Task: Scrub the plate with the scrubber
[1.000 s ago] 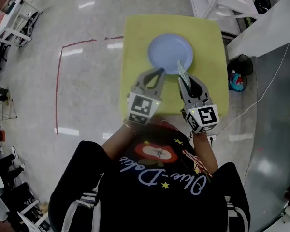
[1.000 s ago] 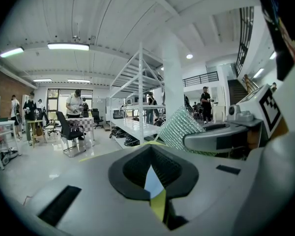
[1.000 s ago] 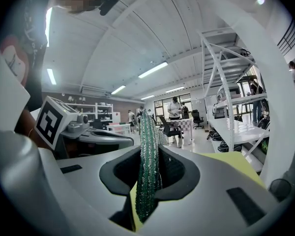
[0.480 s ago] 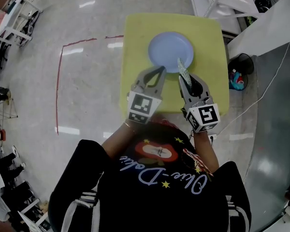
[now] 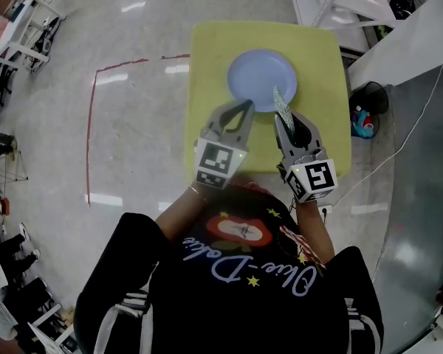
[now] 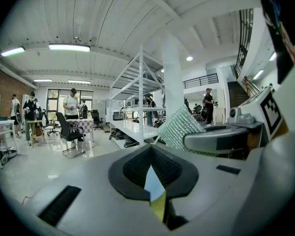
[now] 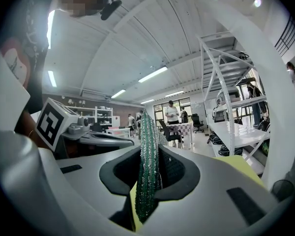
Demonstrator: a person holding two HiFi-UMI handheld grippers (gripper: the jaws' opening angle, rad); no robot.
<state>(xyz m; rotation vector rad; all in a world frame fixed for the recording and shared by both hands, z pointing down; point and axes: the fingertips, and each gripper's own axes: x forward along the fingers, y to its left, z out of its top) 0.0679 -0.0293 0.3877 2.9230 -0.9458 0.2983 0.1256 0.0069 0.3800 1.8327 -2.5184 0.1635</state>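
1. One pale blue plate [image 5: 261, 80] lies flat on the yellow table [image 5: 207, 65], toward the table's 12 o'clock edge and slightly to the right of its middle line.
2. One silvery green scrubber [image 5: 280, 103] stands on edge, and its far end lies over the plate's rim at about 5 o'clock. Whether it touches the plate cannot be told.
3. The right gripper [image 5: 282, 121] is clenched on the scrubber. In the right gripper view the mesh [image 7: 148, 146] is pinched upright between the two jaw pads.
4. The left gripper [image 5: 244, 109] is closed and holds nothing. In the left gripper view [image 6: 152, 181] only a thin sliver of blue plate and yellow table shows between its jaws. Its tip is at the plate's rim, at about 7 o'clock.
5. There are two grippers, and each carries one marker cube: left [image 5: 215, 164] and right [image 5: 314, 179].
6. One yellow table with rounded corners is the work surface. It bears the plate only.
7. The floor [image 5: 133, 124] is glossy grey. One red tape line [image 5: 92, 102] runs at the table's 9 o'clock.
8. At 3 o'clock are a dark round container [image 5: 365, 109] and a white cable [image 5: 399, 153].
9. The room is an open hall with white shelving racks [image 6: 137, 102] and ceiling strip lights [image 6: 69, 47]. Several people stand in the distance.
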